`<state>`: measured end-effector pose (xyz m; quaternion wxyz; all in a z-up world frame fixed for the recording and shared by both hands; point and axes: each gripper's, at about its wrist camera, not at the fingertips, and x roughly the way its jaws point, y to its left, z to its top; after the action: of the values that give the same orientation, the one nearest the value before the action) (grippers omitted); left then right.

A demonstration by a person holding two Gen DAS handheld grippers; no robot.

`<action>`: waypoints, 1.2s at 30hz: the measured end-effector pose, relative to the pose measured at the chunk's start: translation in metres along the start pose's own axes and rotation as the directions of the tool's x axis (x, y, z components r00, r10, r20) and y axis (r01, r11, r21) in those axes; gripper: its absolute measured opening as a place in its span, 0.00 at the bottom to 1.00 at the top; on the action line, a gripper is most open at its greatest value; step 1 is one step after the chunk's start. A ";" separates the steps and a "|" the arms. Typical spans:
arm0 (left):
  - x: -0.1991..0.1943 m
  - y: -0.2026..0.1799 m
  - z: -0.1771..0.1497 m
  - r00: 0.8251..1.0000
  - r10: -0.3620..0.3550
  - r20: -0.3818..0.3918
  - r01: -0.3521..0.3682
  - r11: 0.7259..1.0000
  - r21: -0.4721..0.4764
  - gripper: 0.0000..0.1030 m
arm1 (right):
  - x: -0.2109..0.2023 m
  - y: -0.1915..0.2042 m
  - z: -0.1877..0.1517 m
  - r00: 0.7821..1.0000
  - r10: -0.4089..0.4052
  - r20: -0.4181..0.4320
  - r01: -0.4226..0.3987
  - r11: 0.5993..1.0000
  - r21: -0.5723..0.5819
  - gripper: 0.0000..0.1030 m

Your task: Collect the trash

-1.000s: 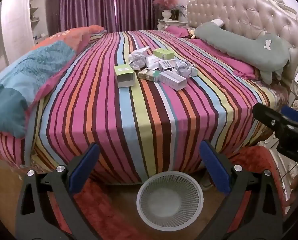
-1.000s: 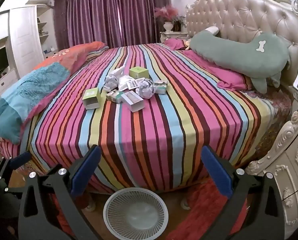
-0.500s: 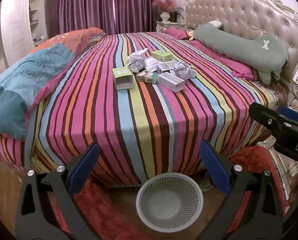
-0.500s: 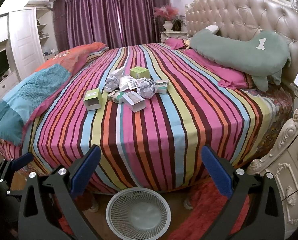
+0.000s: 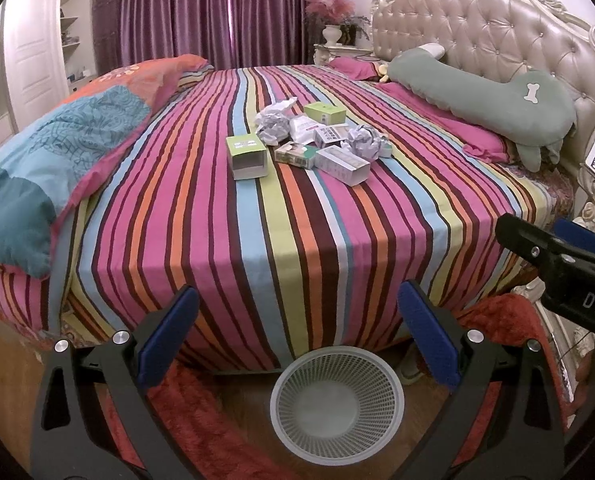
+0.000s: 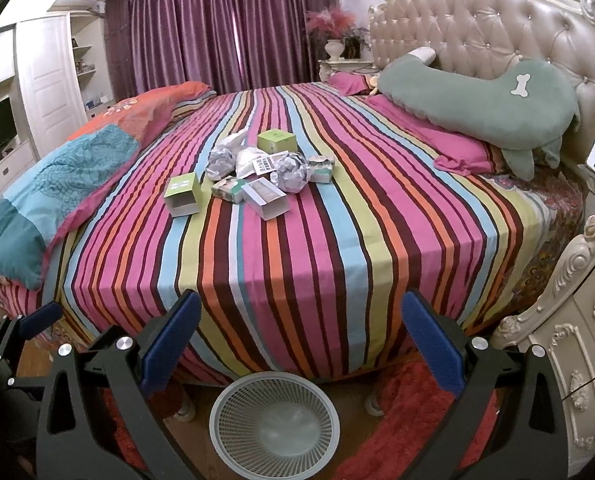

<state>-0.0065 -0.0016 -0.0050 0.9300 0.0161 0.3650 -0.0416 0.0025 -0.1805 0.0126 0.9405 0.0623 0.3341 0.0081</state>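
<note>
A pile of trash lies mid-bed on the striped cover: a green open box point(image 5: 246, 156) point(image 6: 182, 193), a white carton point(image 5: 342, 164) point(image 6: 265, 199), crumpled paper balls point(image 5: 363, 143) point(image 6: 291, 169) and other small boxes. A white mesh wastebasket point(image 5: 335, 400) point(image 6: 274, 420) stands empty on the floor at the bed's foot. My left gripper point(image 5: 297, 336) is open and empty, above the basket. My right gripper point(image 6: 299, 338) is open and empty, beside it; it also shows at the left wrist view's right edge point(image 5: 557, 256).
A folded teal and orange quilt point(image 5: 57, 152) lies on the bed's left side. A green dog-shaped pillow point(image 6: 477, 96) leans at the tufted headboard. A carved cream nightstand point(image 6: 577, 320) with a lit screen stands at right. A red rug point(image 6: 409, 420) covers the floor.
Both grippers have risen and tilted a little, so the bed top shows more fully. Both stay open. The trash and basket have not moved.
</note>
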 end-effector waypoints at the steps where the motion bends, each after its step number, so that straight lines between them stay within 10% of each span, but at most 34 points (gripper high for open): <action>1: 0.000 0.000 0.000 1.000 0.000 0.000 0.000 1.000 0.000 0.94 | 0.000 0.000 -0.001 1.000 0.000 -0.002 0.000 1.000 0.002 0.93; 36: -0.006 0.002 0.002 1.000 0.024 0.016 -0.024 0.999 -0.024 0.94 | -0.002 0.000 -0.001 1.000 -0.004 -0.012 0.004 1.000 -0.013 0.93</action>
<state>-0.0099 0.0003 0.0005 0.9335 0.0093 0.3575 -0.0264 0.0008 -0.1804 0.0129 0.9388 0.0556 0.3399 0.0087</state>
